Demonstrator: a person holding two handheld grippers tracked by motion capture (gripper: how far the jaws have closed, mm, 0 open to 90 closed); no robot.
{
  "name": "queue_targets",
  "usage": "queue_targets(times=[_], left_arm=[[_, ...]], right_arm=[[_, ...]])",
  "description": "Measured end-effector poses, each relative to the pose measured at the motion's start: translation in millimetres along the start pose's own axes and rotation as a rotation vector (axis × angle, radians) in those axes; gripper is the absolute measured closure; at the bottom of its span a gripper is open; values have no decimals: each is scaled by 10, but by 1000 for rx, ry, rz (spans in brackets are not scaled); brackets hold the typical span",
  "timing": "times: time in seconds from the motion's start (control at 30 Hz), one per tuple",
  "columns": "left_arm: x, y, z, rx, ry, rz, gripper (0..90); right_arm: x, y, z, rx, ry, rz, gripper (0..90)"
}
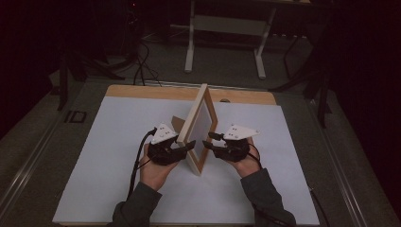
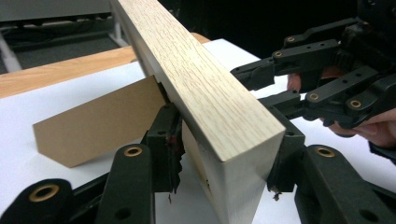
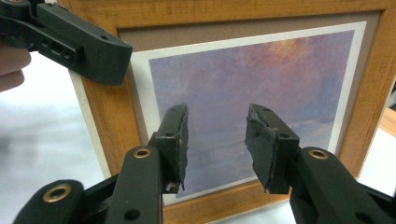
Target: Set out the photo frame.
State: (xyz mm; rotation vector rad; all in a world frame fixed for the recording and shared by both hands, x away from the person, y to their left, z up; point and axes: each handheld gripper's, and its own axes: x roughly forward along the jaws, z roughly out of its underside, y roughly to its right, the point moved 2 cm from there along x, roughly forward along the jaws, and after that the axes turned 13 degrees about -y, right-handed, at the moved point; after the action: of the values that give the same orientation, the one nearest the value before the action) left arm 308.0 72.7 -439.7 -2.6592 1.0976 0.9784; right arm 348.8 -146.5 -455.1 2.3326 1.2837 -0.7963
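Table (image 1: 118, 189): white sheet over a wooden top, of which a strip shows along the far edge; the near edge is cut off at the bottom of the high view; the room beyond is dark, with little to make out past a pale stand on the floor

Picture frame (image 1: 201, 127): light wood, standing upright on its lower edge near the middle of the table, turned edge-on to the high view so its face is hardly visible there. In the right gripper view the face (image 3: 247, 102) shows a hazy violet and orange print with a white border, its top and right side cut off by the picture's edge. In the left gripper view the thick wooden edge (image 2: 205, 98) runs away from the camera, hiding the frame's back

Back stand (image 2: 98, 121): brown card prop, slanting from the frame's rear to the table; its join with the frame is hidden behind the wood

Left gripper (image 1: 182, 147): held in a hand at the frame's left, jaws set either side of the frame's near corner, pads against the wood, grasping it

Right gripper (image 1: 210, 144): held at the frame's right, pointed at the print; jaws parted with nothing between them, released; whether the tips touch the glass cannot be told
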Motion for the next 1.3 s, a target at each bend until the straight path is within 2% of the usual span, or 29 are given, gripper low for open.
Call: queue_targets(times=[0.23,0.53,0.73,0.83,0.93,1.07,1.17,1.3], left_arm=[[-24,-68,5,-13,-17,3,610],[-121,-282,26,-28,-38,16,649],[-221,-437,62,-22,-44,4,666],[-272,-508,83,-20,-46,8,669],[-328,-570,100,-31,-49,35,667],[-388,-612,115,-46,-38,18,652],[-446,-656,143,-62,-23,-29,649],[-512,-762,178,-85,-13,-43,653]], right_arm=[[-17,8,-3,-3,1,3,582],[-42,58,7,7,2,13,581],[-16,83,4,14,-4,18,580],[-4,96,6,17,-8,21,580],[5,120,13,23,-15,25,580],[32,147,27,31,-24,29,580],[54,177,41,39,-28,32,578],[68,221,76,58,-38,40,576]])
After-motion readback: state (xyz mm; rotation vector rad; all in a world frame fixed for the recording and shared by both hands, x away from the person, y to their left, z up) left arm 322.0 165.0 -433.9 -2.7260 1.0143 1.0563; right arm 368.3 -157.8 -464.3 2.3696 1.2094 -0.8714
